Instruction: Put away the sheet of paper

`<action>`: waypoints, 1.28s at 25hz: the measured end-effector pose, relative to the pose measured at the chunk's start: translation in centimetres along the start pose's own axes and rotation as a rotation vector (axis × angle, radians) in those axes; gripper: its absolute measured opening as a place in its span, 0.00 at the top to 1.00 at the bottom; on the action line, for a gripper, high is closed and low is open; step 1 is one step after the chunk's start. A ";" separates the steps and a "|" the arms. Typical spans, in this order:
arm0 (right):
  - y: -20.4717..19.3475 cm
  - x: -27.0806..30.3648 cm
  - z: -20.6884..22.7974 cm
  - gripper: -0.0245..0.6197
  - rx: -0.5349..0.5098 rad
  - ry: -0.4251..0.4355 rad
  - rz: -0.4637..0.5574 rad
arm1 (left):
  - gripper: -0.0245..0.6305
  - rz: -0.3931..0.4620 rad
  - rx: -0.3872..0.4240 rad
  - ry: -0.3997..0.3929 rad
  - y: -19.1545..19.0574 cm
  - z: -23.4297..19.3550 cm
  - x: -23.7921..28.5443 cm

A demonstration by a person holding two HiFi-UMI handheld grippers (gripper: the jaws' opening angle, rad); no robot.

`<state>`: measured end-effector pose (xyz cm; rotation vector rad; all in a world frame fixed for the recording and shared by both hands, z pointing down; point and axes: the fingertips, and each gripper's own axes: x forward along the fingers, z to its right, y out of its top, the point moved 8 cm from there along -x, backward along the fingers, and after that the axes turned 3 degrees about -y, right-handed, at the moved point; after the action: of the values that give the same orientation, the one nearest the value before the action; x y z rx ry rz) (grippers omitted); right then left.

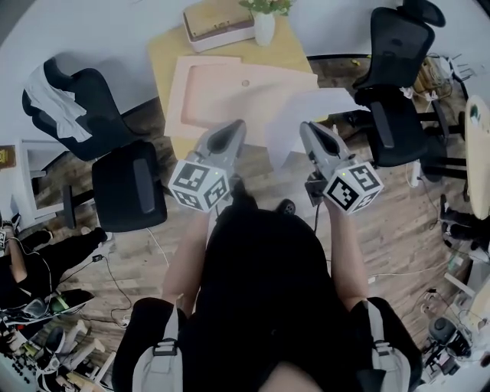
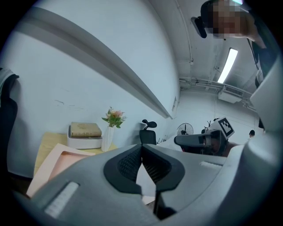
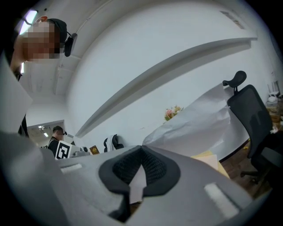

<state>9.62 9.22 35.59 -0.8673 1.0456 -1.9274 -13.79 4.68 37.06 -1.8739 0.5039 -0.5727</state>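
A white sheet of paper (image 1: 306, 111) hangs in the air over the near right corner of the wooden table (image 1: 164, 57). My right gripper (image 1: 308, 129) is shut on the paper's lower edge. In the right gripper view the sheet (image 3: 199, 126) rises up and to the right from the closed jaws (image 3: 141, 149). My left gripper (image 1: 236, 126) is beside it, over the near edge of a shallow pink tray (image 1: 207, 96). Its jaws (image 2: 141, 148) meet at the tips with nothing visibly held. The pink tray (image 2: 57, 161) lies below it.
At the table's far edge stand a white box holding a book (image 1: 218, 23) and a white vase of flowers (image 1: 264, 27). A black office chair (image 1: 126, 180) stands to the left and another chair (image 1: 394, 99) to the right. Cables and clutter lie on the wooden floor.
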 end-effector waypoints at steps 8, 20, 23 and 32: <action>-1.5 7.3 -2.5 0.96 0.021 0.020 -0.061 | 0.95 0.009 -0.014 0.067 1.0 -6.7 -4.1; -3.5 14.6 -1.3 0.96 0.026 0.030 -0.187 | 0.95 0.018 -0.067 0.166 1.0 -12.2 -6.5; -3.8 15.1 0.3 0.96 0.041 0.042 -0.213 | 0.95 0.011 -0.074 0.194 0.7 -12.1 -5.8; -6.4 16.2 7.5 0.96 0.094 0.077 -0.376 | 0.95 -0.004 -0.075 0.289 1.4 -10.5 -1.3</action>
<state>6.19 -4.92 47.71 -0.9971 0.8724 -2.3189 -21.17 -2.72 38.94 -1.8725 0.7187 -0.8439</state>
